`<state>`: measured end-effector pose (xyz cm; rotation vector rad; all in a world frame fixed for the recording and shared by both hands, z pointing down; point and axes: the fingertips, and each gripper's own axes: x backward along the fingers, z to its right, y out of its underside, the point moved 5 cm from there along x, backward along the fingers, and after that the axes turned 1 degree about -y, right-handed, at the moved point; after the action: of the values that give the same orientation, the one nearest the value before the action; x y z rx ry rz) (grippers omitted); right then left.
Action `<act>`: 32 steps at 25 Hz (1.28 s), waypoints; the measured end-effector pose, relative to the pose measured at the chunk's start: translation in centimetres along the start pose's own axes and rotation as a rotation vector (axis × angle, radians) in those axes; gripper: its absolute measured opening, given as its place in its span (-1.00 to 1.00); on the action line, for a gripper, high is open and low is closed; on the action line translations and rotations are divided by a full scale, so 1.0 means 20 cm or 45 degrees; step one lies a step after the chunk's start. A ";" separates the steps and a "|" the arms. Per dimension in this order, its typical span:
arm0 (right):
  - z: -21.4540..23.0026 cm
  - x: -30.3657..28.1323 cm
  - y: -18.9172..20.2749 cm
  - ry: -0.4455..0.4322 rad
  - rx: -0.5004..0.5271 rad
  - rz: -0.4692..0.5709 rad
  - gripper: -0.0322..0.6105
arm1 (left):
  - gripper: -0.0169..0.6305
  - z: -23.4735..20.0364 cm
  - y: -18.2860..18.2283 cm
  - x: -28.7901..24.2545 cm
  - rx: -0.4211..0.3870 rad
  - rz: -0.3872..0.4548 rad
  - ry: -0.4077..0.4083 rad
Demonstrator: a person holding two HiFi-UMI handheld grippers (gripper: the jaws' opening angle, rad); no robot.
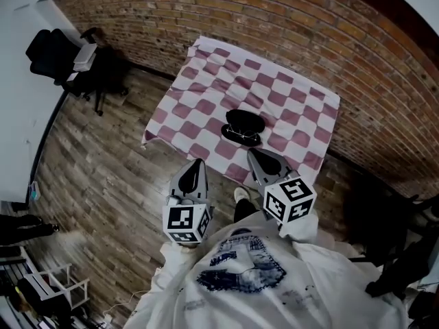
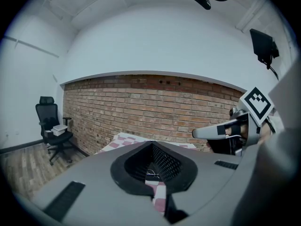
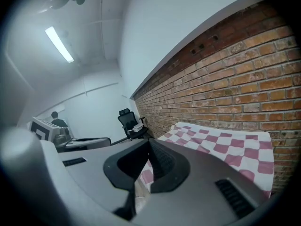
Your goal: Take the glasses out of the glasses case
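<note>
1. The black glasses case (image 1: 244,123) lay near the middle of the desk, a little toward its near edge. The glasses (image 1: 241,137) showed as a thin pale frame at the near side of the case. I could not tell whether they sat inside it or on its lip.
2. The right gripper (image 1: 252,153) was held just short of the case, near it but not touching, with its tip aimed at the case from the near right. Its jaws were closed together with nothing between them.
3. The left gripper (image 1: 197,163) was beside the right one and farther from the case, over the desk's near edge. It pointed forward and slightly downward. Its jaws also met at the tip and held nothing.
4. Both grippers were out in front of the person's white top (image 1: 274,279), marker cubes toward the body.
5. A pink-and-white checked cloth (image 1: 206,81) covered the desk and hung over its edges.
6. The desk stood against a brick wall (image 1: 309,33) on a wood-plank floor (image 1: 103,177). A black office chair (image 1: 68,60) stood well off to the left.
</note>
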<state>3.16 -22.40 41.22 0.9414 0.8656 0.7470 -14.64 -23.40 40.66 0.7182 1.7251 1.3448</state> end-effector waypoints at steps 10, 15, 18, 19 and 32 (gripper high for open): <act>0.18 -0.17 -0.03 -0.025 -0.022 -0.091 -0.86 | -0.92 -0.04 -0.01 -0.25 0.013 -0.022 0.005; 0.24 -0.26 -0.06 -0.035 -0.004 -0.131 -0.86 | -0.92 -0.07 -0.01 -0.34 0.026 -0.038 -0.007; 0.27 -0.32 -0.05 -0.040 0.016 -0.188 -0.86 | -0.92 -0.09 0.00 -0.39 0.037 -0.045 -0.017; 0.28 -0.34 -0.04 -0.042 0.020 -0.209 -0.86 | -0.92 -0.10 0.01 -0.40 0.042 -0.048 -0.020; 0.46 -0.54 0.10 -0.074 0.161 -0.349 -0.85 | -0.92 -0.18 0.14 -0.57 0.061 -0.105 -0.079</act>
<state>5.96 -34.04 49.10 0.9278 0.9764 0.4314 -12.15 -33.92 46.55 0.7009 1.7239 1.2162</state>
